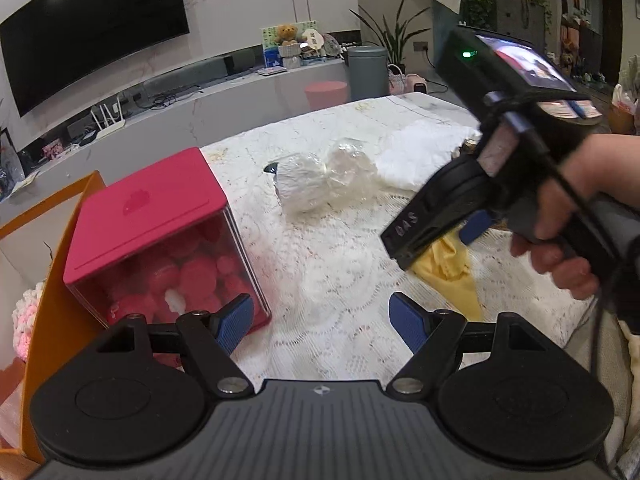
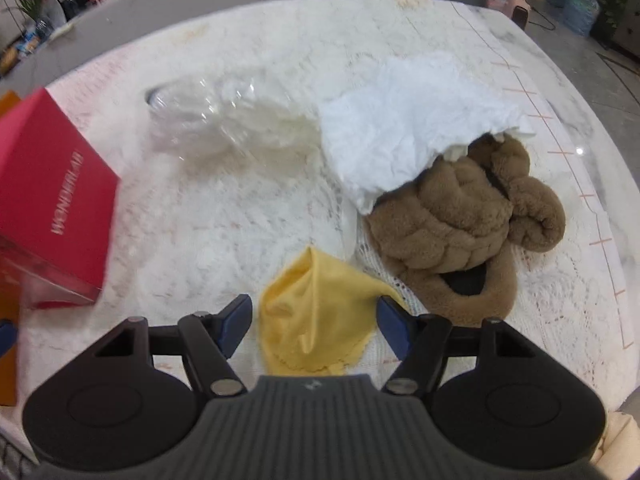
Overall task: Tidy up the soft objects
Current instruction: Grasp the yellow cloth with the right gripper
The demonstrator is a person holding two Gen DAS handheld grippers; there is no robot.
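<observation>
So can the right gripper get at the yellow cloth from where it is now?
Probably yes. The right gripper hangs right over the yellow cloth, jaws open with its bunched peak between them, and nothing lies on top of the cloth.

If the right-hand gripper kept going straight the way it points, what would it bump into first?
Most likely the yellow cloth: it lies bunched between the open jaws of the right gripper, on the lace tablecloth. How far off is unclear.
</observation>
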